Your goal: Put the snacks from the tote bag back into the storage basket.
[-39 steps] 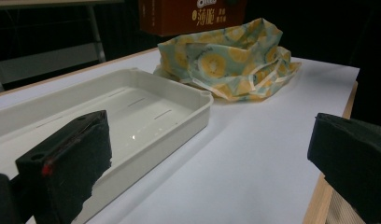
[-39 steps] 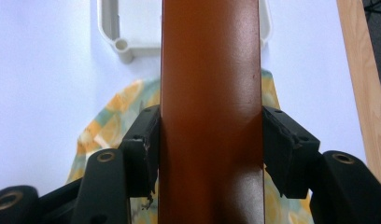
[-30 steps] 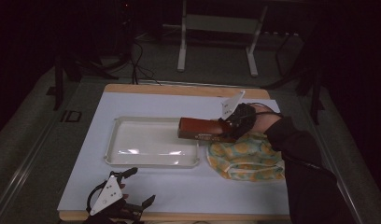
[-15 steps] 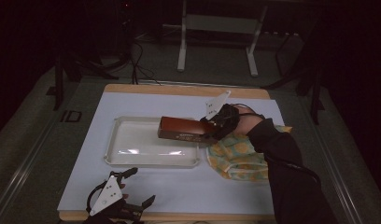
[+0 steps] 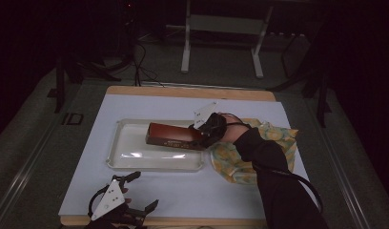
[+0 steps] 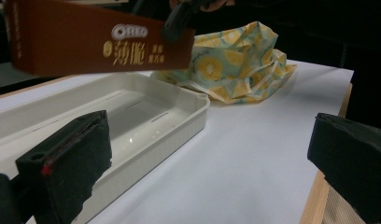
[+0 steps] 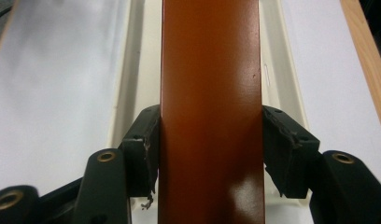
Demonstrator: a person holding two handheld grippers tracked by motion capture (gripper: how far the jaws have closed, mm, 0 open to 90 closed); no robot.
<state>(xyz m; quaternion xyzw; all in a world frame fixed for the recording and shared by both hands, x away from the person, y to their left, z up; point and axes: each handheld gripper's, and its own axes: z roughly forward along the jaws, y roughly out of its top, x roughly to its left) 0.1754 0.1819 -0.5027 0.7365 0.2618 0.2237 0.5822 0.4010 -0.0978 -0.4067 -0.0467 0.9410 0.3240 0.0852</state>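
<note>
Between right gripper jaws: brown box, clamped on its long sides, pads pressing both faces. Box held lengthwise above white tray, not touching tray floor (white lettering on its side in left gripper view). Left gripper at near table edge, jaws wide apart, nothing between them, well apart from box. Tray on white table sheet, near centre. Yellow-patterned cloth bunched just beside tray's right end, under person's dark sleeve.
</note>
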